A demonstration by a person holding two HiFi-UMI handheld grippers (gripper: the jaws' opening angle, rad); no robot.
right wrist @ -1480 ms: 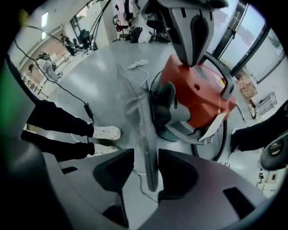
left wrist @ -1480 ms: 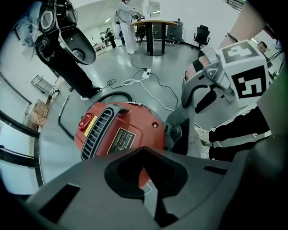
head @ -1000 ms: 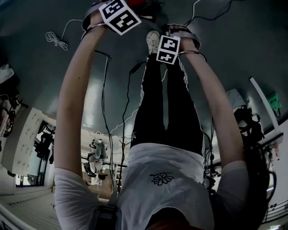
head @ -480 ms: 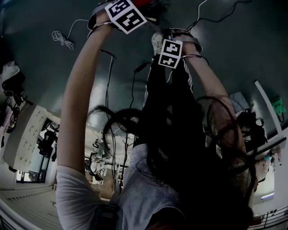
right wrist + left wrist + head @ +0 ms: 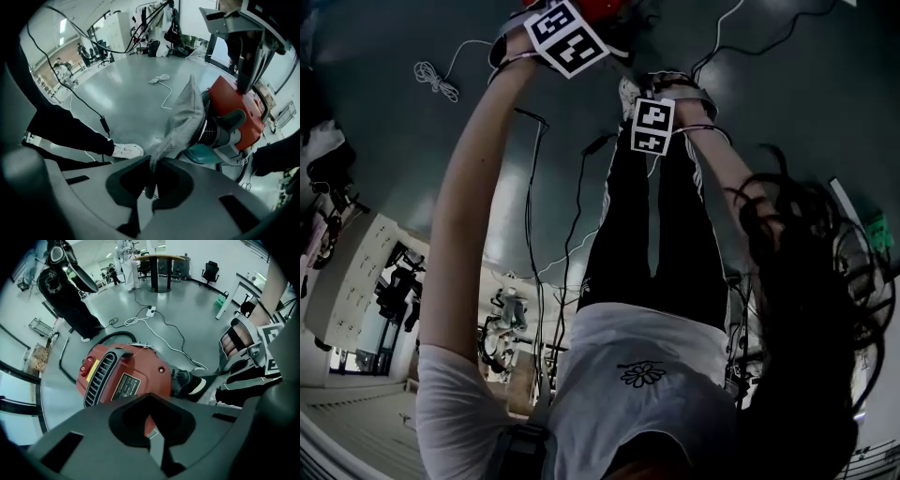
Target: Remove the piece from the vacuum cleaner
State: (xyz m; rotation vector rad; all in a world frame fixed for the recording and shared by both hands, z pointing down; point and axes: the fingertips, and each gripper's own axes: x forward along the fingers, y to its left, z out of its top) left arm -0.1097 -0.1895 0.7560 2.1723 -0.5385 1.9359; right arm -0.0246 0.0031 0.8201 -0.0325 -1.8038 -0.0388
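Note:
The red vacuum cleaner [image 5: 126, 376] lies on the grey floor beneath both grippers, its red body [image 5: 234, 108] at the right of the right gripper view. A grey cloth filter piece [image 5: 183, 122] hangs out of its black ribbed collar [image 5: 218, 131]. My right gripper [image 5: 150, 187] is shut on the cloth's lower end. My left gripper [image 5: 152, 437] points straight down, jaws together, tips against the top of the red housing; in the right gripper view the left gripper [image 5: 243, 86] comes down from above. The head view shows only the marker cubes [image 5: 567, 37] and the arms.
The person's white shoe [image 5: 124, 150] and dark trouser legs stand right beside the vacuum cleaner. A black hose [image 5: 101, 338] curls behind the housing. White cables [image 5: 154, 326] and a coiled cord [image 5: 159, 78] lie on the floor. Desks, chairs and another person stand farther off.
In the head view loose hair swung across the middle and now hangs at the right. Both arms and marker cubes have stayed almost where they were.

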